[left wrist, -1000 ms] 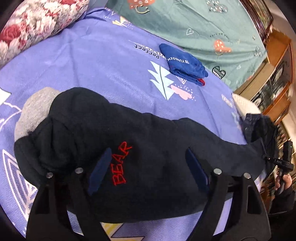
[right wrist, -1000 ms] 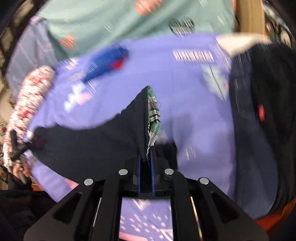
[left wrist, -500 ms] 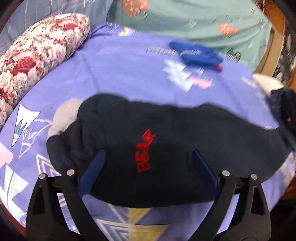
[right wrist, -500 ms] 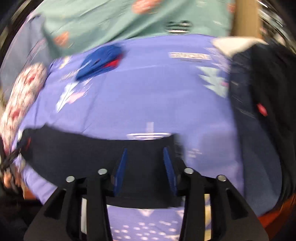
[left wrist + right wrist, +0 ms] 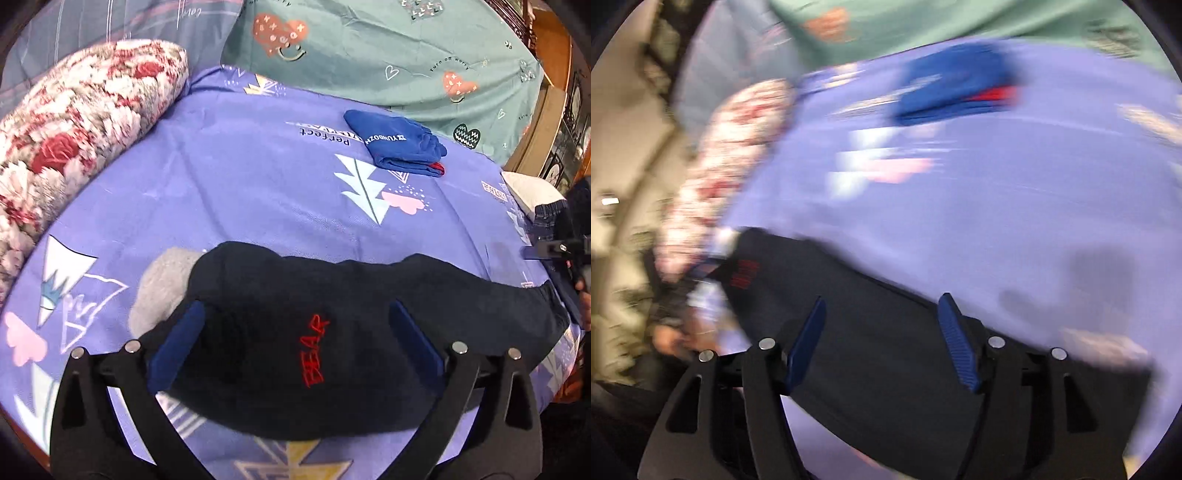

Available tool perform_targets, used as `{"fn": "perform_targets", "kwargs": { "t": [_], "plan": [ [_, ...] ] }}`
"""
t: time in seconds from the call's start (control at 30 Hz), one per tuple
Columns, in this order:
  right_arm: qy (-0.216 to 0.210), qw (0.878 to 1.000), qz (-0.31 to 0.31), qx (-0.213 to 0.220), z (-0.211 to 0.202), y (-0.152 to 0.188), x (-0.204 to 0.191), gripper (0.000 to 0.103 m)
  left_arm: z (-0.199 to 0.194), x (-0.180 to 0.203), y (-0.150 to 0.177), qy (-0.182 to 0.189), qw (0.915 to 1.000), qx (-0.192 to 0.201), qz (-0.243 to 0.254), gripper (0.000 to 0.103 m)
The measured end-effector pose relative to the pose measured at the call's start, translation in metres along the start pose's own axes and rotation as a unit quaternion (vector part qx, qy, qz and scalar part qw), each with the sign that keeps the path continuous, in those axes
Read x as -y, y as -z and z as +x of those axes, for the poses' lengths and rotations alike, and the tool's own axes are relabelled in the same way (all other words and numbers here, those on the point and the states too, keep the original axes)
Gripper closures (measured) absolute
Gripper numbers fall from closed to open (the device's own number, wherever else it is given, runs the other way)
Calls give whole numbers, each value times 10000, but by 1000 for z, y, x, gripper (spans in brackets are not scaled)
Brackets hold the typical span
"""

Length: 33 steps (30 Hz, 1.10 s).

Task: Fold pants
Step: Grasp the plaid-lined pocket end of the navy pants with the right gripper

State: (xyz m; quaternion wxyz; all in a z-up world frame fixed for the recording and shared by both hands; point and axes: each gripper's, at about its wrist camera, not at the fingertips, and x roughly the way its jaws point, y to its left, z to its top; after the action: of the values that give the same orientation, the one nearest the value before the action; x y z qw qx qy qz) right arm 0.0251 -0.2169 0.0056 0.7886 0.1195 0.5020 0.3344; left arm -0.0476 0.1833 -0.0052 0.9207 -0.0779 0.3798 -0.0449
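Pants (image 5: 332,332) lie flat on the bed (image 5: 258,177), ready for folding; I hold both grippers' jaws spread, gripping nothing.

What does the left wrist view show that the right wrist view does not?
Only the left wrist view shows the pants' grey lining, a denim garment at the right edge, and readable BEAR stitching.

Only the right wrist view, heavily blurred, shows the room beyond the bed at its left edge, and the open right gripper.

Both show the dark pants lying on the purple bedsheet, the folded blue garment, the floral pillow and the green sheet. The left gripper is open too.
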Motion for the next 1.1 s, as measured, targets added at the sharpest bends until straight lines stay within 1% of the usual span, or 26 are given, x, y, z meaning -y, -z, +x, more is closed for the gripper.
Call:
{"fn": "perform_targets", "kwargs": {
  "t": [0.03, 0.1, 0.13, 0.17, 0.2, 0.27, 0.33, 0.37, 0.43, 0.5, 0.53, 0.57, 0.67, 0.77, 0.8, 0.9, 0.97, 1.03, 1.1],
  "plan": [
    [-297, 9994, 74, -145, 20, -10, -7, 39, 7, -2, 2, -6, 10000, -11, -1, 2],
    [-799, 9954, 247, -468, 69, -31, -14, 39, 27, -5, 11, -133, 9998, -124, 41, 2],
    [-956, 9931, 297, -619, 92, -42, -15, 39, 35, -7, 13, -87, 9994, -325, 14, 2],
    [-1086, 9905, 347, -770, 112, -46, -21, 39, 35, -8, 13, -62, 9994, -334, 7, 2],
    [-1245, 9865, 401, -980, 131, -49, -26, 39, 29, -9, 13, 36, 9998, -167, -28, 2],
    [-1406, 9796, 434, -1370, 157, -48, -30, 39, 30, -12, 14, 90, 9998, -171, -83, 2],
    [-1561, 9747, 325, -1567, 165, -49, -37, 37, 33, -10, 14, 58, 9997, -232, -39, 2],
    [-1716, 9706, 317, -1656, 167, -51, -37, 36, 34, -8, 14, 38, 9996, -267, -10, 2],
    [-2440, 9482, 514, -1970, 164, -47, -34, 32, 36, -7, 14, 32, 9995, -316, 35, 2],
    [-2743, 9371, 559, -2085, 156, -47, -29, 31, 35, -7, 15, 61, 9995, -314, 27, 2],
    [-2819, 9334, 548, -2151, 152, -47, -30, 31, 35, -7, 15, 77, 9995, -313, 18, 2],
    [-2853, 9310, 474, -2228, 149, -46, -30, 31, 35, -7, 15, 82, 9995, -315, 12, 2],
    [-2824, 9290, 265, -2378, 139, -41, -40, 29, 36, -7, 15, 90, 9995, -308, 6, 2],
    [-2763, 9272, 102, -2526, 139, -36, -57, 28, 35, -8, 15, 125, 9995, -296, -6, 2],
    [-2643, 9296, -33, -2569, 134, -32, -62, 28, 35, -8, 14, 131, 9995, -296, -4, 2],
    [-2393, 9343, -173, -2638, 126, -25, -65, 27, 35, -9, 14, 154, 9995, -286, -20, 2],
    [-2166, 9381, -181, -2696, 118, -17, -59, 27, 34, -9, 14, 173, 9995, -269, -36, 2],
    [-1977, 9417, -138, -2720, 110, -8, -45, 27, 34, -10, 14, 195, 9995, -252, -50, 2],
    [-1869, 9444, -65, -2705, 108, -4, -36, 27, 34, -10, 14, 210, 9995, -246, -60, 2]
  ]
}}
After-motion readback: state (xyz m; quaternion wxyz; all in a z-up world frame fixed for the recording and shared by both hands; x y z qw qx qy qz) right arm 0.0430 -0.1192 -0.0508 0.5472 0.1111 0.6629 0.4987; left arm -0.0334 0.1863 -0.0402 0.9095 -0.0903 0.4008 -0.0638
